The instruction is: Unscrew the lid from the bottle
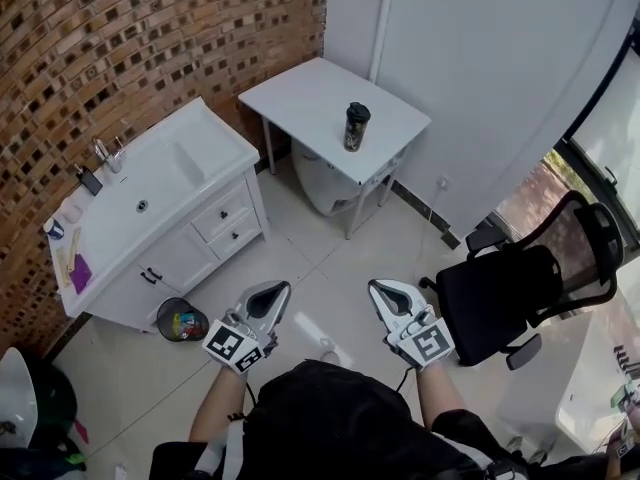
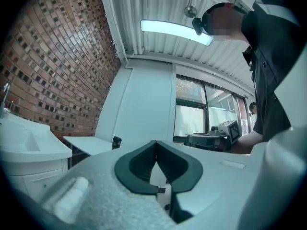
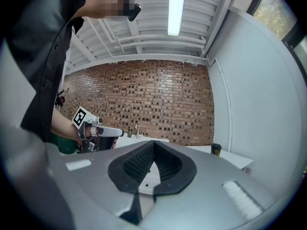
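Observation:
A dark bottle with a black lid stands upright on the small white table across the room. It shows small and far off as the bottle in the left gripper view and as the bottle in the right gripper view. My left gripper and right gripper are held close to my body, far from the table. Both are shut with nothing between the jaws. The left gripper and right gripper show their dark pads meeting at the tips.
A white sink cabinet stands against the brick wall at left, a small bin beside it. A black office chair is at right. Tiled floor lies between me and the table.

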Tool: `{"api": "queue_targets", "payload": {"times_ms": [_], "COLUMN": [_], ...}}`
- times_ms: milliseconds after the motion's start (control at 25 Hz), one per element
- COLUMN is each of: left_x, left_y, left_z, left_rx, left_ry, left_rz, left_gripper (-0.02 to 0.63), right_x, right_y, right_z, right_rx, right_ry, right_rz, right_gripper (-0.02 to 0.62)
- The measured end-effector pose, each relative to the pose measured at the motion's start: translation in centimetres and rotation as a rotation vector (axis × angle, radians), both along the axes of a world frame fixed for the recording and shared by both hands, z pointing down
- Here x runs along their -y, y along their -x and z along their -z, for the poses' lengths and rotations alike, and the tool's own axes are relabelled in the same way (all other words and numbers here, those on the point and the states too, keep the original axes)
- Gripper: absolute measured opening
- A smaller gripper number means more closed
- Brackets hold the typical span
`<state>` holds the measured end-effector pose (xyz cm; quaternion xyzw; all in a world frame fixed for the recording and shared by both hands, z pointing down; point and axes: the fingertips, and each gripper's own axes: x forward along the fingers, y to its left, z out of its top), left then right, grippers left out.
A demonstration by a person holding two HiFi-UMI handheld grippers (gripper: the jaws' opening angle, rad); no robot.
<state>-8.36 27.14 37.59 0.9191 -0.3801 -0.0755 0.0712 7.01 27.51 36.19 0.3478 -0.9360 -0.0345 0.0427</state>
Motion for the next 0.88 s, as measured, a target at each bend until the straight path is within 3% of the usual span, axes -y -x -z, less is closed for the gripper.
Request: {"api": "queue_targets", "payload": {"times_ms": [280,600,880], "left_x": [4.0,9.9,19.1], "left_y": [-5.1,-5.5,-4.1], "left_z": [-0.8,-1.5,-2.5], "left_rx": [-0.016,-0.057,-0.042], "left_ry": [0.031,0.076,0.076], "left_rz": [-0.038,-0.067,-0.110], "left_gripper": [0.003,0.003,0.003], "right_x": [4.1,9.4,17.4], "right_y": [-4.7,-6.0,-5.2], "right_z": [-1.7,-4.1,-3.4], "right_rx": [-0.016,-0.009,-0.020], "right_ry": [0.032,0.115,0.084], "right_rz": [-0.034,-0.091,-0.142], "right_gripper": [0.005,0.005,0.005]}}
